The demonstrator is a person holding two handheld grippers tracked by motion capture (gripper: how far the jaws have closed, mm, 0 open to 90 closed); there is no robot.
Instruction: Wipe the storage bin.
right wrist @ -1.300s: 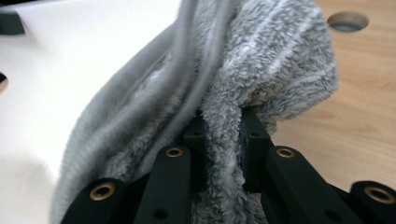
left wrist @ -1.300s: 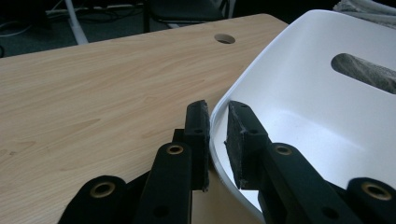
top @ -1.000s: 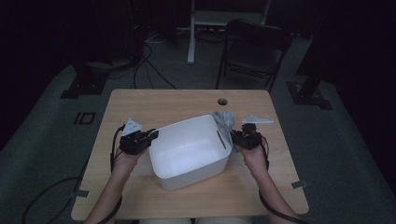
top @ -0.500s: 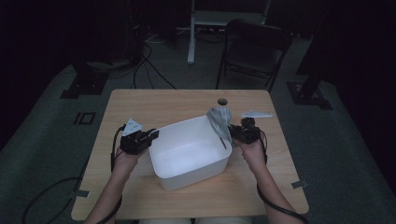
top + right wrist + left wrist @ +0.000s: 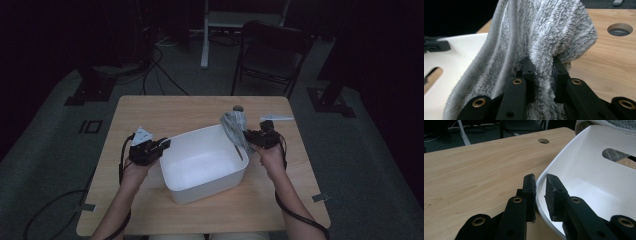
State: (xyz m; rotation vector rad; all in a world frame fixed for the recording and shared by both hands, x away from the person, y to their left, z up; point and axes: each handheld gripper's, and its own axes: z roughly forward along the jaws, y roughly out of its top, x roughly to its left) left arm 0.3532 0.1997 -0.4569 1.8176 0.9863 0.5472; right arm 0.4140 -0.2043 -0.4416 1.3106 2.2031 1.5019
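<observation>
On a light wooden table, a white plastic tub is seen from above, gripped at both ends. At its left rim, the left gripper is clamped onto the tub wall, one pad outside and one inside. At the right end, the right gripper is closed on a fold of a fluffy grey towel, which is draped over the tub's right rim and appears partly lifted, though the overhead view is dim. A round hole is cut in the table beyond the towel.
</observation>
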